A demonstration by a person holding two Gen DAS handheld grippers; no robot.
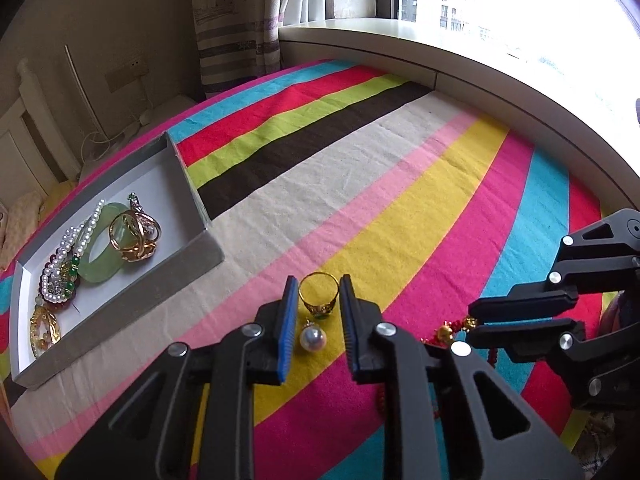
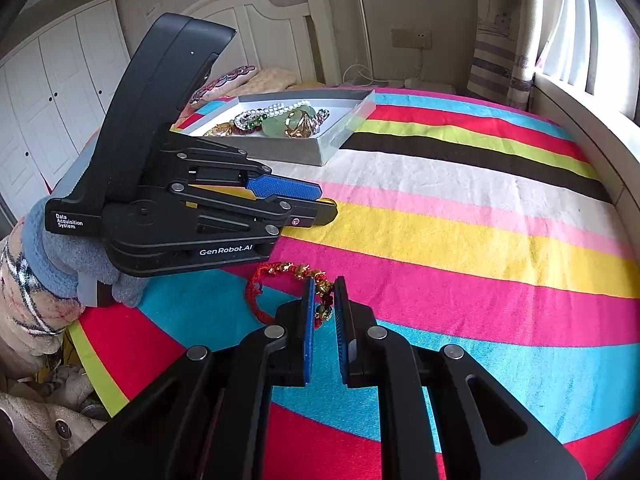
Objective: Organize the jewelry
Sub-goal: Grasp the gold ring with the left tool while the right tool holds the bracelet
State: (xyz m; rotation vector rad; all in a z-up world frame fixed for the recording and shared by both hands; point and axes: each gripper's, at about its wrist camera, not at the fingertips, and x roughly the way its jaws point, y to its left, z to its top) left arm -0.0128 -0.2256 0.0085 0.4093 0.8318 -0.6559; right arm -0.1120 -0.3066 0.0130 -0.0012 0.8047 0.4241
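While left gripper straddles gold ring with jaws apart, right gripper brackets red-gold bracelet, not clamped; tray at 10 o'clock.

Bed w/ striped sheet. On it: grey tray at far left w/ jewelry inside, gold ring, pearl pendant just beside ring, red bracelet nearby.

The tray sits on the bedspread. Inside it lie a bangle, a bead strand and rings, bunched together. Right of the tray, well apart, a ring lies with a pearl pendant just before it. Farther right lies a corded bracelet.
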